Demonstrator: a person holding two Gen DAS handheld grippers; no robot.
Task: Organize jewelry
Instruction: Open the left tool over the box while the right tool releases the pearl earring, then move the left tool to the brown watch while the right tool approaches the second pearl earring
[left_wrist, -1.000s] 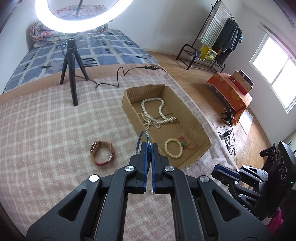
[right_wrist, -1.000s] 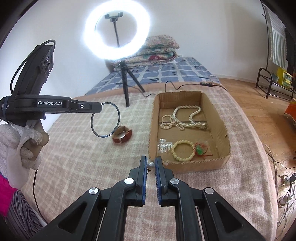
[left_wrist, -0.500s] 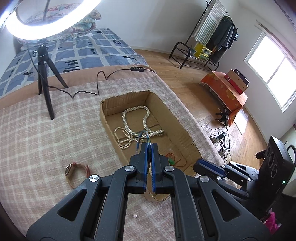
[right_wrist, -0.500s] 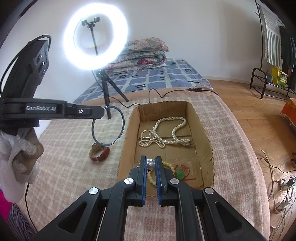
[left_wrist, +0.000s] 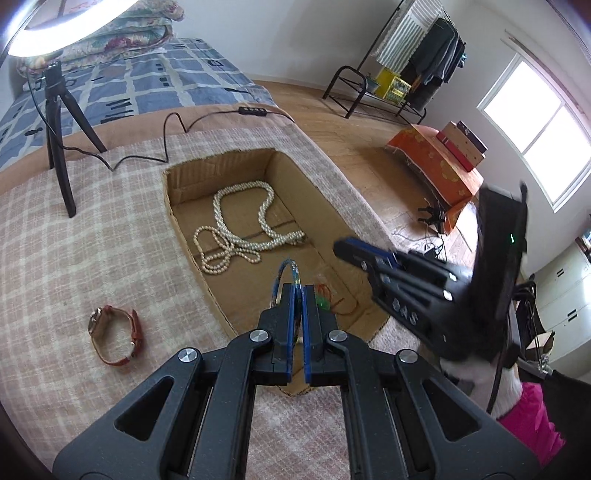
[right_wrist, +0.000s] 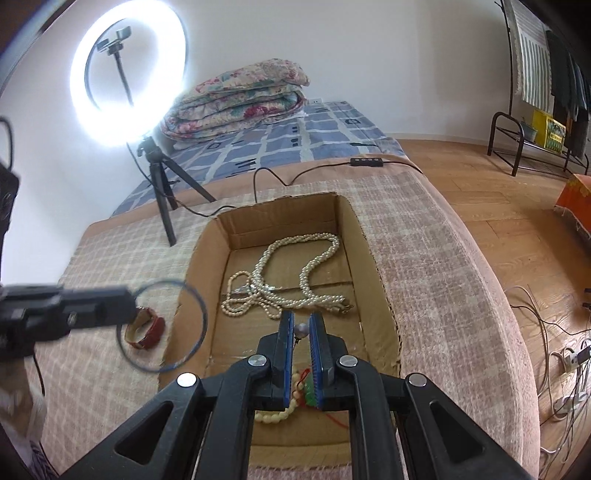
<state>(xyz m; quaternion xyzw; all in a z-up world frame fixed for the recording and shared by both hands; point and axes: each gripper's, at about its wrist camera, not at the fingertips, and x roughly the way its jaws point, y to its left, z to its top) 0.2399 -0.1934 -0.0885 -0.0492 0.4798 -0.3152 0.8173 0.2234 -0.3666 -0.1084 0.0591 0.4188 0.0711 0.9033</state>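
My left gripper (left_wrist: 298, 290) is shut on a thin blue bangle (left_wrist: 283, 271) and holds it over the near part of the cardboard box (left_wrist: 173, 218); the bangle also shows in the right wrist view (right_wrist: 162, 325). My right gripper (right_wrist: 301, 320) is shut on a small grey pearl earring (right_wrist: 301, 329), held above the box's floor (right_wrist: 343, 229). In the box lie a long pearl necklace (left_wrist: 240, 229) and a cream bead bracelet with a green charm (right_wrist: 291, 402). A red-strapped watch (left_wrist: 116, 334) lies on the blanket left of the box.
A ring light on a black tripod (left_wrist: 59, 122) stands behind the box, its cable (left_wrist: 173, 125) trailing over the blanket. The checked blanket's right edge (right_wrist: 480, 295) drops to a wooden floor. A clothes rack (left_wrist: 406, 55) stands far off.
Both grippers have moved forward over the box, carrying the bangle and the earring. The right gripper now reaches further in, over the box floor near the necklace.
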